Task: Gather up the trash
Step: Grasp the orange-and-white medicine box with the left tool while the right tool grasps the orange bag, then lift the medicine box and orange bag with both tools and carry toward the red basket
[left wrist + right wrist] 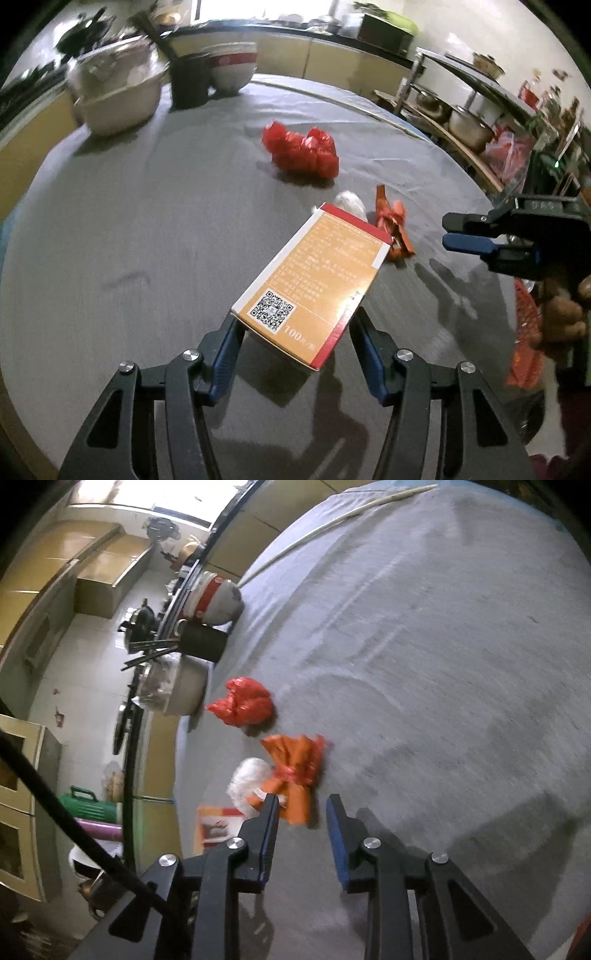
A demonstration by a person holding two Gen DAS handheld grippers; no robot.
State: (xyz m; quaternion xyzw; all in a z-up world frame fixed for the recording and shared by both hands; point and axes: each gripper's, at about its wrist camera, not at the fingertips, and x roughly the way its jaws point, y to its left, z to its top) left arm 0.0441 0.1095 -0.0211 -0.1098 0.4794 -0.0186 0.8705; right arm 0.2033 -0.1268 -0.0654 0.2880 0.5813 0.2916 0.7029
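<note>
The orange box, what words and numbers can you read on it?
"100", then two characters too blurred to read: bottom corner of the orange and white cardboard box, beside its QR code.
The small print covering the box face: too blurred to read.
Nothing else bears readable text.

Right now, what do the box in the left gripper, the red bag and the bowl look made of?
Box: printed cardboard with a slight sheen; flat faces, sharp folded edges, QR code. Red bag: thin crinkled plastic film, glossy, with bright highlights on its folds. Bowl: probably glazed ceramic, white with a red band, though blur leaves that open.
</note>
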